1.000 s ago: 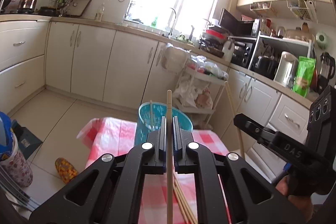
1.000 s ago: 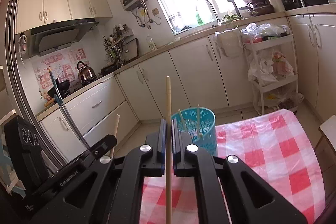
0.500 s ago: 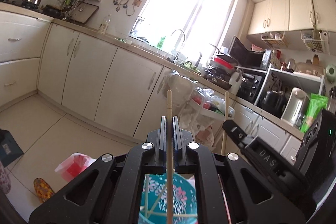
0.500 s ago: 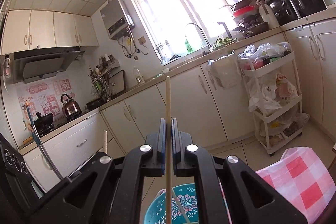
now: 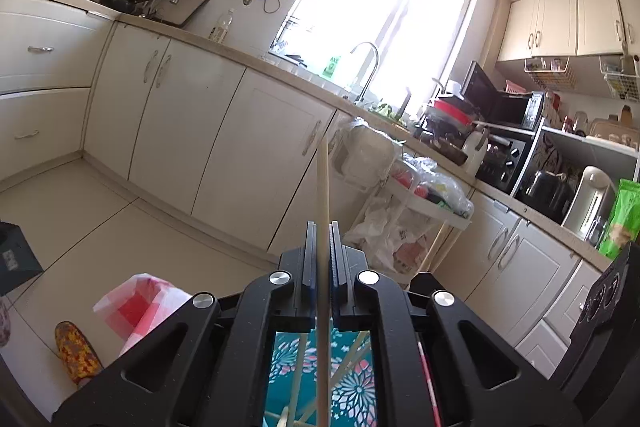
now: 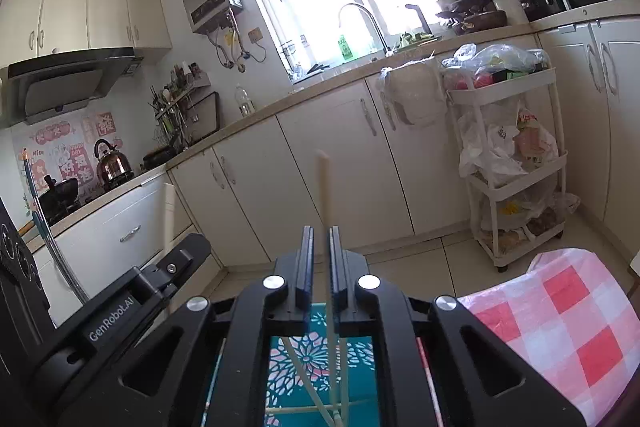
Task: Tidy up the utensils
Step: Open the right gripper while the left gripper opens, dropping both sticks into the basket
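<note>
Chopsticks, pale wooden, two held: one per gripper, both above a teal plastic basket with white-and-pink flower print [image 5: 352, 383]. Left gripper [image 5: 320, 259]: jaws pinched tight on one upright chopstick [image 5: 322, 195]; its lower end runs down behind the jaw frame into the basket mouth, tip hidden. Right gripper [image 6: 319, 263]: jaws opening, a gap visible on the left side of the second chopstick [image 6: 325, 195], which leans against the right-hand pad; upper end blurred. Whether it is gripped firmly cannot be told.

Basket seen only through the frame window of each gripper; rim and full outline cut off. Inside it, several more chopsticks lie crossed; at least three in the left wrist view, exact count not readable.

Red-and-white checked tablecloth [image 6: 568, 327] shows at lower right of the right wrist view, edge cut off. One patterned slipper [image 5: 76, 351] on the floor. One white trolley [image 6: 516, 163] with bags by the cabinets.
</note>
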`<action>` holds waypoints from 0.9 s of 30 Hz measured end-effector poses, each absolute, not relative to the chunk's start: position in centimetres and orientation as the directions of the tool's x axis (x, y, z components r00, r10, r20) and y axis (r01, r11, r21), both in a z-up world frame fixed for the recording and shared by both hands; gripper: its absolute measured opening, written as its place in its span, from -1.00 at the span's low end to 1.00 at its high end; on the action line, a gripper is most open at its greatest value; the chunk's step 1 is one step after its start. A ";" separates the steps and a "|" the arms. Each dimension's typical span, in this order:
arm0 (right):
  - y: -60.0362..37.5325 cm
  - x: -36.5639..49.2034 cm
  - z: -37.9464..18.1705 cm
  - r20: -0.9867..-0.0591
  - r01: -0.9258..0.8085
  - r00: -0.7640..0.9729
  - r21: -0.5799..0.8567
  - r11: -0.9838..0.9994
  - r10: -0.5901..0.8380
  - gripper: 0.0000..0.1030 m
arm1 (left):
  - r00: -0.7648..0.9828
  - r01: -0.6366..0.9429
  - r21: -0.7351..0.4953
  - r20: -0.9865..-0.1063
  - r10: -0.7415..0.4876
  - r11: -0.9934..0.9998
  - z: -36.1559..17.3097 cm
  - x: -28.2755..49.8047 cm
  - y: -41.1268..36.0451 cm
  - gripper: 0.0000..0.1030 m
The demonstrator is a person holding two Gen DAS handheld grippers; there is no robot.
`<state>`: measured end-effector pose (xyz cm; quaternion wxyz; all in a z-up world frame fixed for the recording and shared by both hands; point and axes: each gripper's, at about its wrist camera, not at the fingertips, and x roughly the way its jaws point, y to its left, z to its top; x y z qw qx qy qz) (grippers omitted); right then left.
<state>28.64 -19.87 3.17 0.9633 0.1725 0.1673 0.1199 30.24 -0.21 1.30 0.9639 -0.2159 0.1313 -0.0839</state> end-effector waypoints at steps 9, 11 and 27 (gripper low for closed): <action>-21.0 26.4 3.9 -0.310 -0.162 0.905 0.381 0.910 0.292 -0.40 | 0.933 0.125 -0.465 -0.245 -0.264 0.876 1.8 29.0 0.4 -0.80; -21.3 25.9 4.0 -0.315 -0.158 0.902 0.394 0.905 0.295 -0.38 | 0.926 0.127 -0.488 -0.255 -0.280 0.864 1.8 29.5 0.7 -0.79; -26.9 18.4 0.6 -0.402 -0.110 0.864 0.435 0.893 0.302 -0.17 | 0.748 -0.061 -0.320 -0.641 -0.169 0.945 -4.5 26.8 8.9 -0.33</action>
